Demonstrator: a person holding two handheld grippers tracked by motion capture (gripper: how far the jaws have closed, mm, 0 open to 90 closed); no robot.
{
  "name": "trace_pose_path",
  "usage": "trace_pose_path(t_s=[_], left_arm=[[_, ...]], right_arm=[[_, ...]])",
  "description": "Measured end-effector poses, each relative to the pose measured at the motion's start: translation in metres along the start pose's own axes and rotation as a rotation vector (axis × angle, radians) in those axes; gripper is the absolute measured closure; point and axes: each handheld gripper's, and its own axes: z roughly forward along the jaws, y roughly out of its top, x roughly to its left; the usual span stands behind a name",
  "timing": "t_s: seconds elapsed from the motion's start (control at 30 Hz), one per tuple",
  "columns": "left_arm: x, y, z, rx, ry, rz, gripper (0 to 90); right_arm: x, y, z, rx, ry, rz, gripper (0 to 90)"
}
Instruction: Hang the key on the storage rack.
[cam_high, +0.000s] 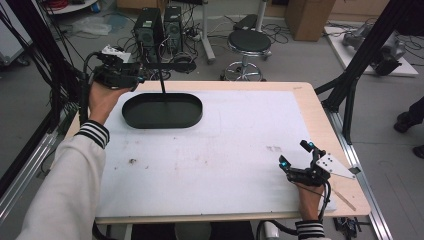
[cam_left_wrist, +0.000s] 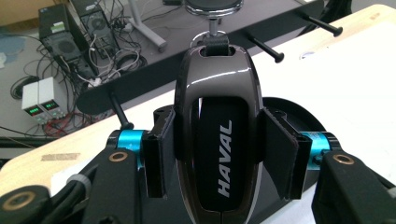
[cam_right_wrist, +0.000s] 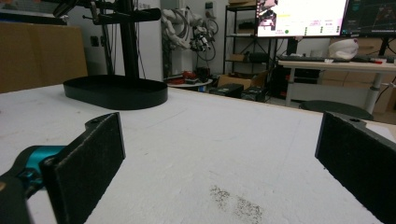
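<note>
— What do we have in the left gripper (cam_left_wrist: 217, 154)?

— We see its two black pads clamped on the sides of a glossy dark key fob (cam_left_wrist: 215, 140) marked HAVAL, the strap loop at the fob's top pointing to twelve o'clock in the left gripper view. From the high view we find that gripper (cam_high: 131, 75) at about ten o'clock on the table, held up off the surface beside the black oval tray (cam_high: 162, 111).

— And the stand?

— We see a black post (cam_high: 161, 70) rising from the tray with a crossbar (cam_left_wrist: 154, 74) carrying short pegs; in the left gripper view the bar runs across behind the fob, from nine o'clock towards one o'clock.

— What about the right gripper (cam_high: 296, 156)?

— We find it at about four o'clock on the white mat (cam_high: 225, 150), resting low near the table's (cam_high: 310, 100) edge. Its jaws stand wide apart with nothing between them; the right gripper view shows bare mat and a grey smudge (cam_right_wrist: 236, 203) at six o'clock.
</note>
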Motion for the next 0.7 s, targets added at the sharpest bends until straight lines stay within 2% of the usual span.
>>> trace_pose_path(t_s=[0.03,0.23,0.33,0.7], left_arm=[[0.0,0.0,0.001,-0.009,0.0,-0.005,48.6],[0.0,-0.001,0.006,0.008,0.007,-0.004,48.6],[0.0,0.0,0.008,-0.011,0.004,-0.021,48.6],[0.001,0.001,0.013,-0.055,0.037,-0.049,48.6]], right_arm=[[0.0,0.0,0.0,0.0,0.0,0.0,0.4],[0.0,0.0,0.0,0.001,0.0,0.0,0.4],[0.001,0.0,0.0,0.005,0.005,0.012,0.4],[0.0,0.0,0.0,0.002,0.0,0.005,0.4]])
